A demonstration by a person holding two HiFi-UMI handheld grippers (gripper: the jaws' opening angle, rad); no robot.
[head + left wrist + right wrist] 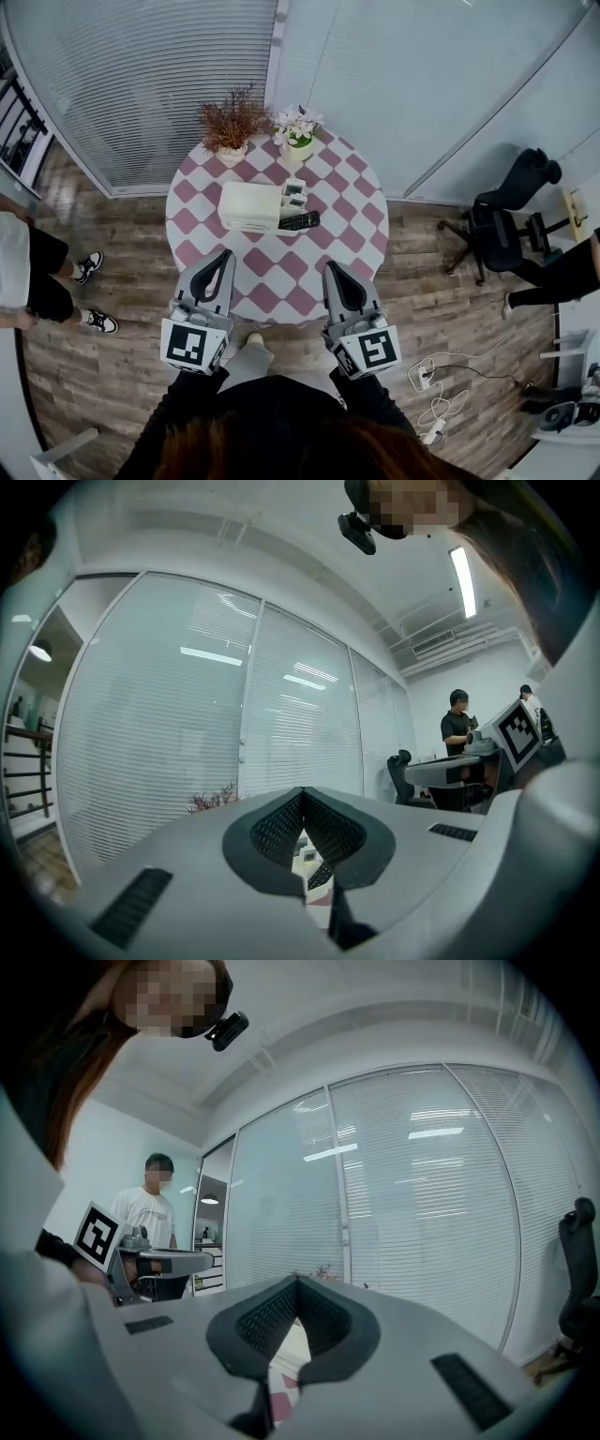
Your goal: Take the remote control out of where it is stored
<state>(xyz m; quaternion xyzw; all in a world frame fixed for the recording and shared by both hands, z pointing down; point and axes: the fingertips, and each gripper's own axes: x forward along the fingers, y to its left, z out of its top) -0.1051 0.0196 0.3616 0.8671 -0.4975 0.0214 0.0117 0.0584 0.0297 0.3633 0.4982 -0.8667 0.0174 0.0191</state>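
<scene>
A round table (356,202) with a pink-and-white checked cloth stands ahead of me. On it sits a white box (248,206), with a small white holder (293,193) at its right side. A black remote control (298,221) lies on the cloth at the box's right front corner. My left gripper (225,254) hovers over the table's near left edge, jaws together and empty. My right gripper (331,268) hovers over the near right edge, also shut and empty. Both point level toward the box, well short of it. In the left gripper view, the left gripper (302,792) partly hides the box (306,859).
A dried brown plant (231,125) and a white-flowered pot (297,128) stand at the table's far edge, against blind-covered glass walls. A black office chair (506,220) is at the right. A person's legs (56,281) stand at the left. Cables (436,384) lie on the wood floor.
</scene>
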